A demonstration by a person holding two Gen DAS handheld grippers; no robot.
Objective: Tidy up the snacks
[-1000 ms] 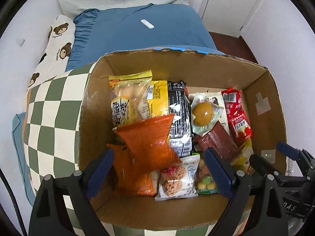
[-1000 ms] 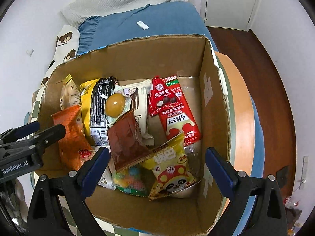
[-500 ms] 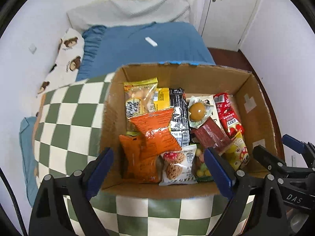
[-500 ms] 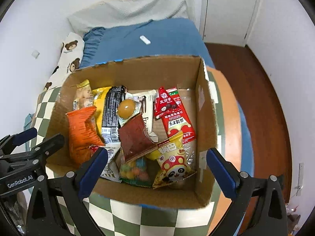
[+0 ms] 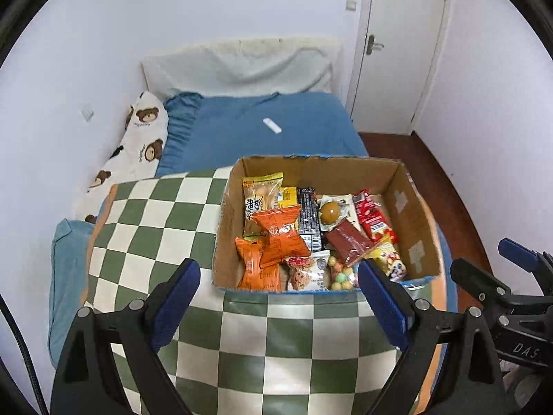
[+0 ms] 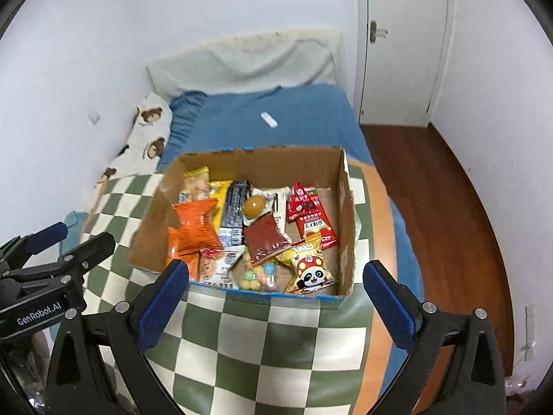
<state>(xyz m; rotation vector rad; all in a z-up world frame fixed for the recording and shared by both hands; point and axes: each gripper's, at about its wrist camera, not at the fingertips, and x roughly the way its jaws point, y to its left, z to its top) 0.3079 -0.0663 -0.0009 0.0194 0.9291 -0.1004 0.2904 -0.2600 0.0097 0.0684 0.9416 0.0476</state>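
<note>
An open cardboard box (image 5: 408,207) (image 6: 262,162) stands on a green-and-cream checkered cloth (image 5: 155,224) (image 6: 276,339). It holds several snack packets: two orange ones (image 5: 280,235) (image 6: 193,224), a black one (image 5: 307,214), a brown one (image 5: 349,242) (image 6: 264,238), a red one (image 5: 371,214) (image 6: 311,214) and a yellow panda packet (image 6: 311,269). My left gripper (image 5: 276,273) hangs open above the box's near edge, with nothing between its fingers. My right gripper (image 6: 276,271) is wide open beside it, likewise empty. Each gripper shows at the edge of the other's view.
The box sits on a bed with a blue sheet (image 5: 259,131), a bear-print pillow (image 5: 138,138) and a small white object (image 5: 272,126). White walls close in at left and back. A white door (image 5: 397,52) and a wooden floor (image 6: 432,190) lie to the right.
Both grippers have drawn back and up from inside the box, so it looks smaller and farther away. The snacks lie as before. The right jaws stand slightly wider.
</note>
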